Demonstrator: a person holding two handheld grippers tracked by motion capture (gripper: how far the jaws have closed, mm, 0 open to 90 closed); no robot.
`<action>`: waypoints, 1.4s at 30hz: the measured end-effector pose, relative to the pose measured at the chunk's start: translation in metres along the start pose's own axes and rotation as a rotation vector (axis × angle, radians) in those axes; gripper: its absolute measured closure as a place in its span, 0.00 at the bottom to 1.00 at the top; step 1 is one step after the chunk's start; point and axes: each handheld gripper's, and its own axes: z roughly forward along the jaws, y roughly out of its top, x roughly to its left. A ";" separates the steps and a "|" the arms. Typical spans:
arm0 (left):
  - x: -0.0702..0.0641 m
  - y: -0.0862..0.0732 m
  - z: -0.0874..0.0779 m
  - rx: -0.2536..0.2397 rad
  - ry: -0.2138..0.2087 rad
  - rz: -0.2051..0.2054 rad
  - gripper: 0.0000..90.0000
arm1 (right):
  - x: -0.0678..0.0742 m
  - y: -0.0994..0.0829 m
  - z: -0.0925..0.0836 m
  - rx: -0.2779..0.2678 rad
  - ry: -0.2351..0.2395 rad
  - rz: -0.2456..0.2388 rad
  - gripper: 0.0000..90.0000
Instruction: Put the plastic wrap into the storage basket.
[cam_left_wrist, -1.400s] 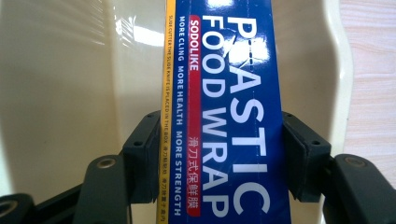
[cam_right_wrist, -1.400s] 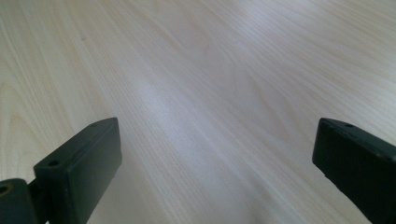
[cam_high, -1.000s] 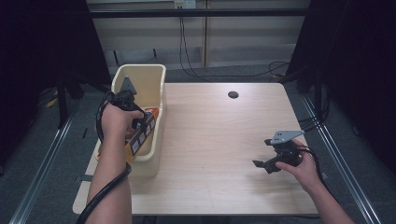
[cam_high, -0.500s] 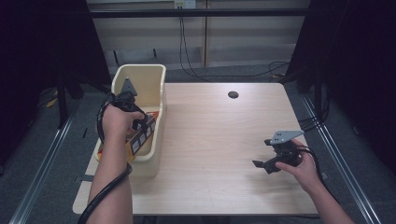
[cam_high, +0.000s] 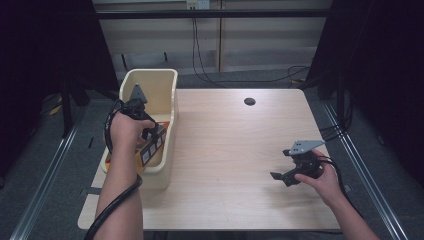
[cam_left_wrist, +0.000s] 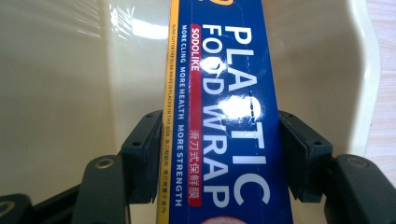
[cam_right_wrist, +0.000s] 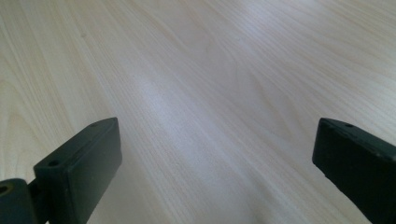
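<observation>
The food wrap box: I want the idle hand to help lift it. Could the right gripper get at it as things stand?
Probably yes. The right gripper hovers open over bare table; only the bin wall stands before the food wrap box.

Blue plastic food wrap box, lengthwise inside cream bin, clamped between jaws

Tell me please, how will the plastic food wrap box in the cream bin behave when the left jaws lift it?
The plastic food wrap box is long, flat-sided cardboard, so it probably stays stiff and will not roll. Its glossy print reflects light, so it may slip a little. The left gripper clamps its two sides near one end, so the far end may droop inside the bin.
</observation>
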 end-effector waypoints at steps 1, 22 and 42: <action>0.000 0.000 0.000 0.000 0.003 0.000 0.43 | 0.000 0.000 0.000 0.000 0.000 0.000 0.01; -0.005 -0.001 -0.030 -0.121 -0.028 -0.003 0.28 | 0.000 0.001 -0.001 -0.004 -0.007 0.003 0.01; -0.035 0.000 -0.043 -0.196 -0.065 0.141 0.10 | -0.001 0.000 -0.004 -0.008 -0.014 0.008 0.01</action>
